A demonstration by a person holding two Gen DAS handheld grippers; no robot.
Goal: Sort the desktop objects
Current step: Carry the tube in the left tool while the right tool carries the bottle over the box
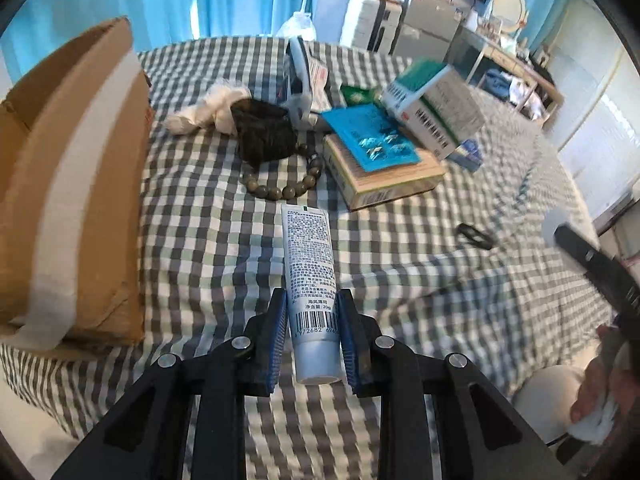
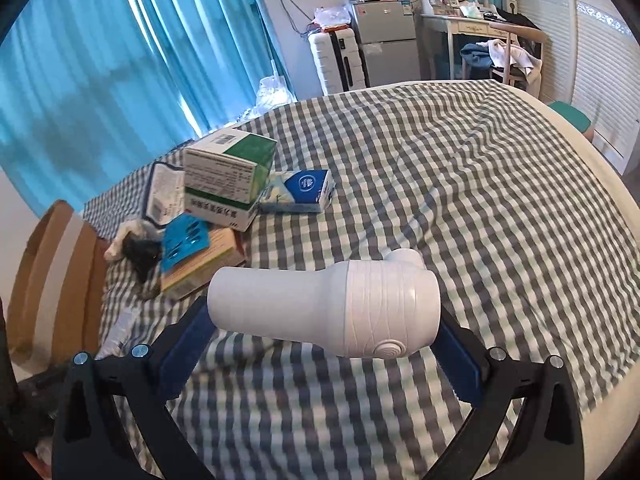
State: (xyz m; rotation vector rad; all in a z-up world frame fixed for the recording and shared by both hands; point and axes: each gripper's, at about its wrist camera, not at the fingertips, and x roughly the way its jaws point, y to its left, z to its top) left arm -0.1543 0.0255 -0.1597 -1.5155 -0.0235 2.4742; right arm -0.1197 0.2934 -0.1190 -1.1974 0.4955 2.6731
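- Left tool [image 1: 313, 312] clamps grey-white printed plastic tube [image 1: 309, 280], lifted above checked bed [image 1: 208, 240].
- Right tool [image 2: 324, 320] clamps white ribbed plastic bottle-shaped device [image 2: 332, 308] sideways, above bed's near edge.
- Brown taped cardboard box [image 1: 68, 184] at bed's left edge.

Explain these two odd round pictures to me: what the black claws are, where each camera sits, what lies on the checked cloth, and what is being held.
No robot here: a person holds a two-finger gripper in each hand, each with a wide-angle camera looking along its fingers.

The left camera shows the left gripper shut on a white tube. The right camera shows the right gripper clamping a white hair-dryer-like appliance.

On the checked cloth lie a cardboard box, a bead bracelet, a blue blister pack, stacked medicine boxes and a tissue pack.
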